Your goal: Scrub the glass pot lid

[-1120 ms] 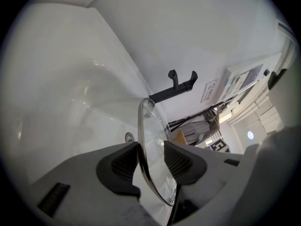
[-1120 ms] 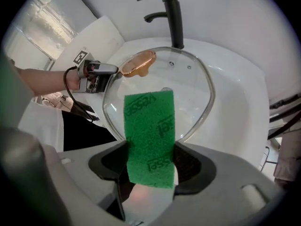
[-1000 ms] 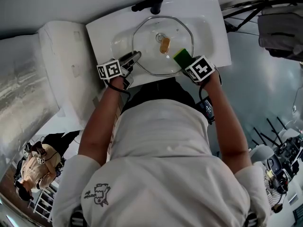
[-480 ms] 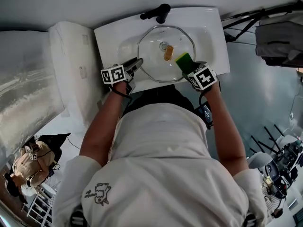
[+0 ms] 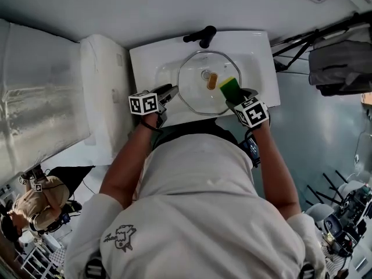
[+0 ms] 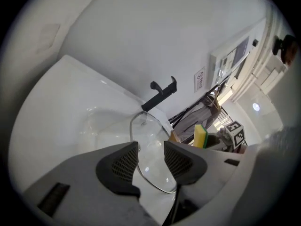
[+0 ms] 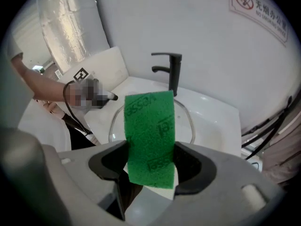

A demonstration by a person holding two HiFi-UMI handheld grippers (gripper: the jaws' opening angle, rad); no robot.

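right gripper (image 7: 149, 167) clamped on sponge (image 7: 149, 135) | lid (image 5: 195, 93) in sink (image 5: 146, 58), just ahead of and below sponge, not touching | left gripper (image 6: 150, 150) jaws apart, lid's left rim between them | right hand nearer lid's middle

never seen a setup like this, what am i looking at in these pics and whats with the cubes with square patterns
There is no robot here. A person stands at a white sink with a handheld gripper in each hand, and the patterned cubes are part of those grippers. The head view comes from a camera on the person's head, looking down. The two gripper views come from cameras riding on each gripper, looking along its fingers. A glass lid is in the sink, below a black tap. The right gripper clamps a green sponge over the lid's edge. The left gripper has its fingers apart at the lid's rim. I can't tell whether they grip it.
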